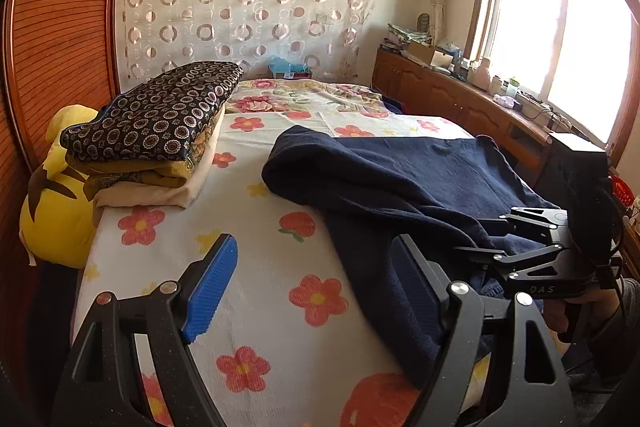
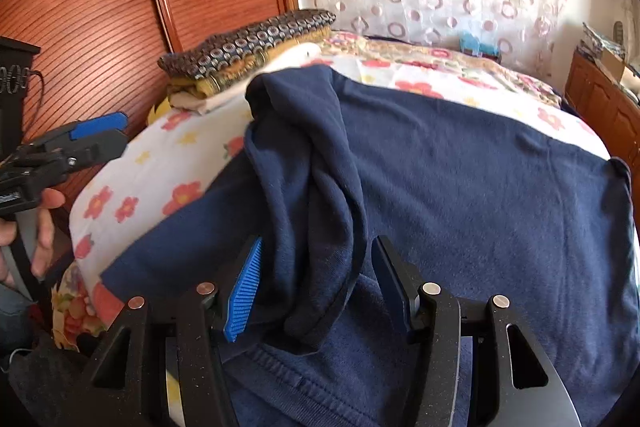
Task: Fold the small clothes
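Observation:
A navy blue garment (image 2: 460,179) lies spread on the flowered bed sheet (image 1: 256,267); it also shows in the left wrist view (image 1: 400,179). One sleeve (image 2: 320,195) is folded across its body toward the near edge. My right gripper (image 2: 316,279) is open, with the sleeve's end lying between its blue pads (image 2: 244,291). My left gripper (image 1: 316,267) is open and empty above the sheet, at the garment's left edge. It shows in the right wrist view (image 2: 100,131) at far left, and the right gripper shows in the left wrist view (image 1: 496,239).
A stack of folded cloths (image 1: 160,131) with a dark ring-patterned one on top sits at the bed's left side, by a yellow plush toy (image 1: 56,203). A wooden wardrobe (image 2: 120,7) stands left, a low wooden cabinet (image 1: 460,99) under the window right.

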Tool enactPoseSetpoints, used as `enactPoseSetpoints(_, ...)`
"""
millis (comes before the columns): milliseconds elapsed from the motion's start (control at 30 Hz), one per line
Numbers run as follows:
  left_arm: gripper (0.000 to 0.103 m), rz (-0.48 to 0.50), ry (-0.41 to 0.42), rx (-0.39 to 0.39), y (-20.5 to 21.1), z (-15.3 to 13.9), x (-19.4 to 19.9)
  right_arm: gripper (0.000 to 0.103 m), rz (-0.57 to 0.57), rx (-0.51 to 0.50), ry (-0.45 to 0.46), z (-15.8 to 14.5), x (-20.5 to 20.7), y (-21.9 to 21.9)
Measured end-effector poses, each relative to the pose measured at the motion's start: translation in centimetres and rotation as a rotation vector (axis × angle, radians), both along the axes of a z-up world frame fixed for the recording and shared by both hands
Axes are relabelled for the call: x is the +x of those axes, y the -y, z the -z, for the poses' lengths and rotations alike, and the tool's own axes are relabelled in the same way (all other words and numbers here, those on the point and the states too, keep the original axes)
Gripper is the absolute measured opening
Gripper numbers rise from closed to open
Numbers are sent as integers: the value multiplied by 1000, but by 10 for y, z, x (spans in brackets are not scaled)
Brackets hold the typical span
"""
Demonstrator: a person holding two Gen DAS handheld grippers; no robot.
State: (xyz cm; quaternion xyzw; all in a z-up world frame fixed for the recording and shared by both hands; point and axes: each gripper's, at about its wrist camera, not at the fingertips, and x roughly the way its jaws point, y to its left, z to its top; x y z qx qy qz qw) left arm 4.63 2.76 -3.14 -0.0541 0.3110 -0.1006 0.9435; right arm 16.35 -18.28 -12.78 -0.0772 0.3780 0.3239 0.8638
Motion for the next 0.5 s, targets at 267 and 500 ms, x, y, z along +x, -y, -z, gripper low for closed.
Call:
enactPoseSetpoints(267,80,2,-9,-1,0,3,1,9,-36,13,7,-1,12,-13)
enactPoseSetpoints(500,80,10,-5,-6,3,3,0,7,-39,75,162,-45,-1,2)
